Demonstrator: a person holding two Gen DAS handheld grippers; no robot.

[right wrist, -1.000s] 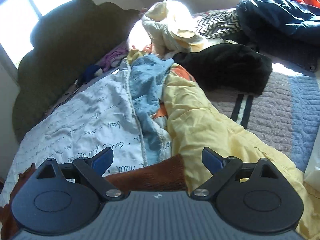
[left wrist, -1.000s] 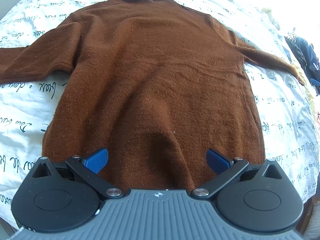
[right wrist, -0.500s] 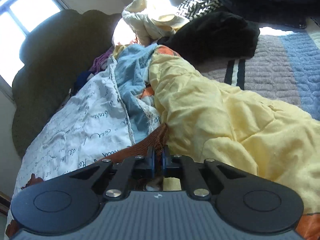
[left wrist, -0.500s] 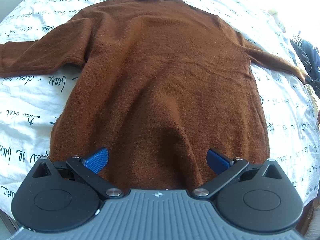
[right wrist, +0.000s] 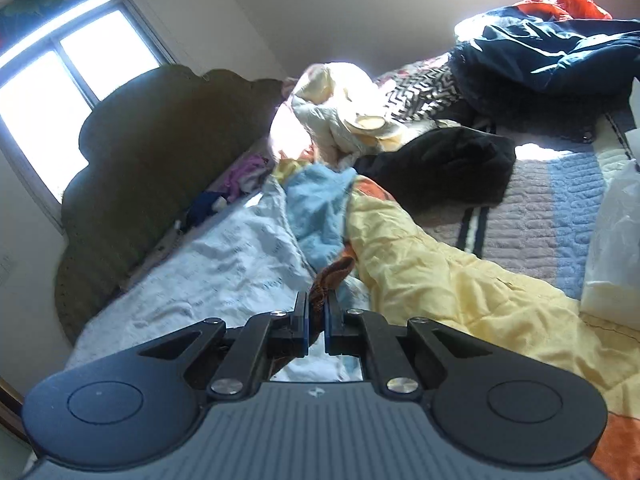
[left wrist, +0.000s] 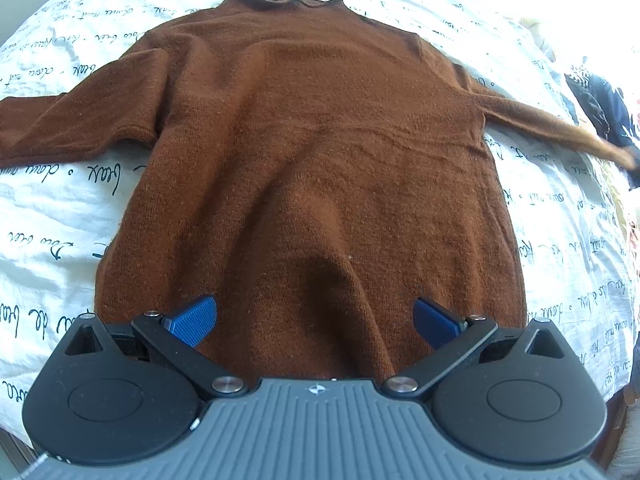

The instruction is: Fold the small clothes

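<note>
A brown knit sweater [left wrist: 320, 152] lies flat on the white script-printed bedsheet [left wrist: 60, 208], collar far, hem near. Just above its hem my left gripper [left wrist: 316, 316] hangs open, blue pads wide apart with nothing pinched. The left sleeve rests flat at the left edge. The right sleeve [left wrist: 560, 128] stretches out to the right, lifted and blurred at its cuff. In the right wrist view my right gripper [right wrist: 316, 308] is shut on that brown cuff [right wrist: 332, 276], which sticks up between the pads above the sheet.
A yellow quilt [right wrist: 460, 280] and a light blue cloth [right wrist: 320, 208] bunch beside the sheet. Beyond lie a black garment [right wrist: 448, 160], a navy jacket [right wrist: 552, 56] and a cream bundle [right wrist: 340, 112]. A dark headboard [right wrist: 152, 160] stands under a window [right wrist: 60, 88].
My right gripper went from wide open over the cuff to shut on it, then lifted it off the sheet. In the left wrist view the right sleeve end has risen; the left gripper stayed put.
</note>
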